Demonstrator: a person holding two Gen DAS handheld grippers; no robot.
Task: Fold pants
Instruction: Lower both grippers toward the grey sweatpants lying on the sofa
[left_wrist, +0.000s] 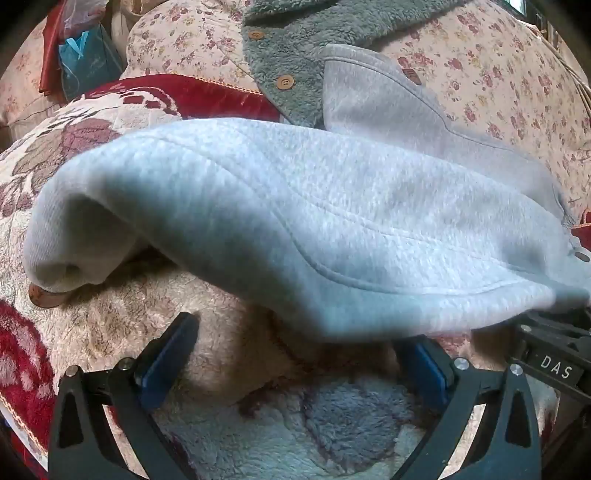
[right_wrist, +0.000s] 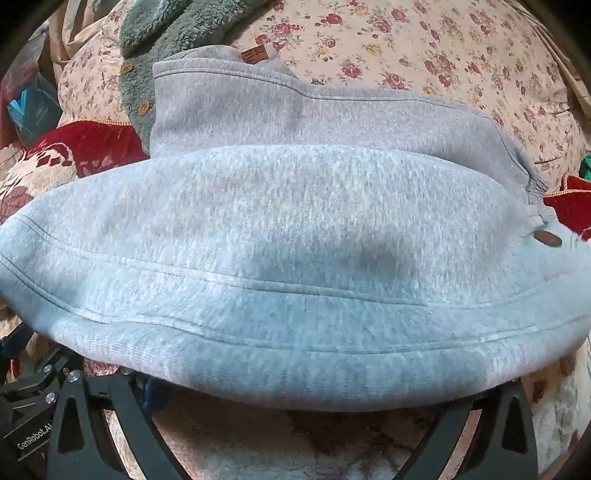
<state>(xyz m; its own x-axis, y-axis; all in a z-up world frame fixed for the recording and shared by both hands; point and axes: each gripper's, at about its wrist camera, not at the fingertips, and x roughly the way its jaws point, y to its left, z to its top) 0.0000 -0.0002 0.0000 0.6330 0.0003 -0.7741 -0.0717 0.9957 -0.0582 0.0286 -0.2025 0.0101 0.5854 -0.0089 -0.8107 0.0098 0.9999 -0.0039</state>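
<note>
Light grey fleece pants (left_wrist: 314, 206) lie folded over on a plush red and cream blanket (left_wrist: 110, 317), with the top layer draped close in front of both cameras. In the right wrist view the pants (right_wrist: 295, 236) fill the middle, and a brown tag (right_wrist: 548, 238) sits near the waistband at right. My left gripper (left_wrist: 299, 350) is open; its left finger (left_wrist: 170, 350) is bare and its right finger (left_wrist: 424, 365) sits under the fabric edge. My right gripper (right_wrist: 295, 391) has its fingertips hidden under the pants.
A grey-green fleece jacket (left_wrist: 295, 44) with wooden buttons lies behind the pants on a floral quilt (left_wrist: 498, 74). A blue bag (left_wrist: 88, 59) and red cloth stand at the back left. The other gripper's body (left_wrist: 554, 354) shows at the right edge.
</note>
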